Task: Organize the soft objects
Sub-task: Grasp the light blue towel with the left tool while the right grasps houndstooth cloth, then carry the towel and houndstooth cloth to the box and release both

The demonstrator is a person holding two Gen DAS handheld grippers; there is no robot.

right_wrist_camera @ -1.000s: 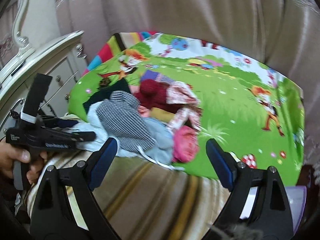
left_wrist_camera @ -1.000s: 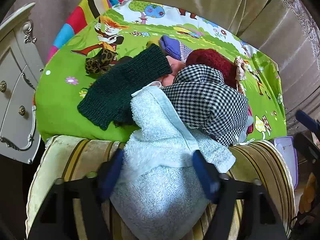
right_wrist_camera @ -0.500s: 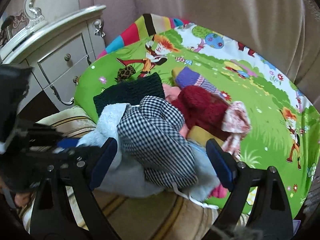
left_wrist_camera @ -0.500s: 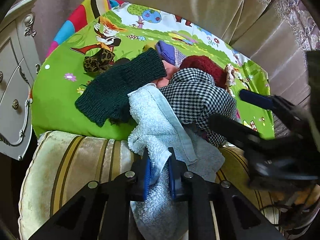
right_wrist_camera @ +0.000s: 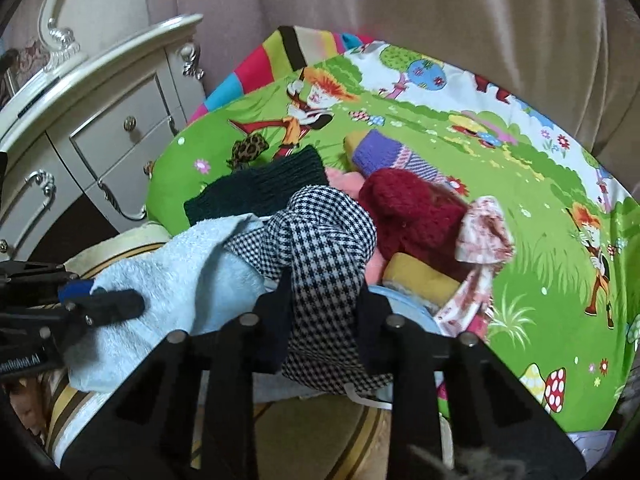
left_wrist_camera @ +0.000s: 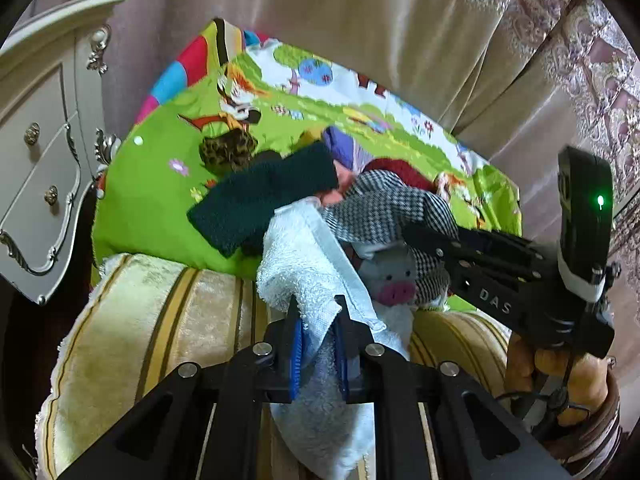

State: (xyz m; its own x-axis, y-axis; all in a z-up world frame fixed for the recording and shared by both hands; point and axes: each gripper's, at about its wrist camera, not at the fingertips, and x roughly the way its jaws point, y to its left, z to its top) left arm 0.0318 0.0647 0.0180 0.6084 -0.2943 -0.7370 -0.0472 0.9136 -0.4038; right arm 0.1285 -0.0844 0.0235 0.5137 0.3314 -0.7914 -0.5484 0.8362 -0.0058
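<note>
A: Where's the towel (left_wrist_camera: 304,248)?
B: Centre frame, draped over the cushion (left_wrist_camera: 168,304) edge, pinched in the left tongs (left_wrist_camera: 318,340).
A: And the checked cloth (right_wrist_camera: 320,256)?
B: Just right, overlapping it; right tongs (right_wrist_camera: 320,300) closing on it.

Black tongs (left_wrist_camera: 318,354) — blue pads (left_wrist_camera: 297,354)

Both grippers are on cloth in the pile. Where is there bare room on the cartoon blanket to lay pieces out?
Most room: the green stretch of the cartoon blanket right of the floral cloth, out to the mushrooms. A smaller bare strip lies between the dark green knit and the white dresser. Crowded: the pile's middle, around the checked cloth, blue towel and red knit.
</note>
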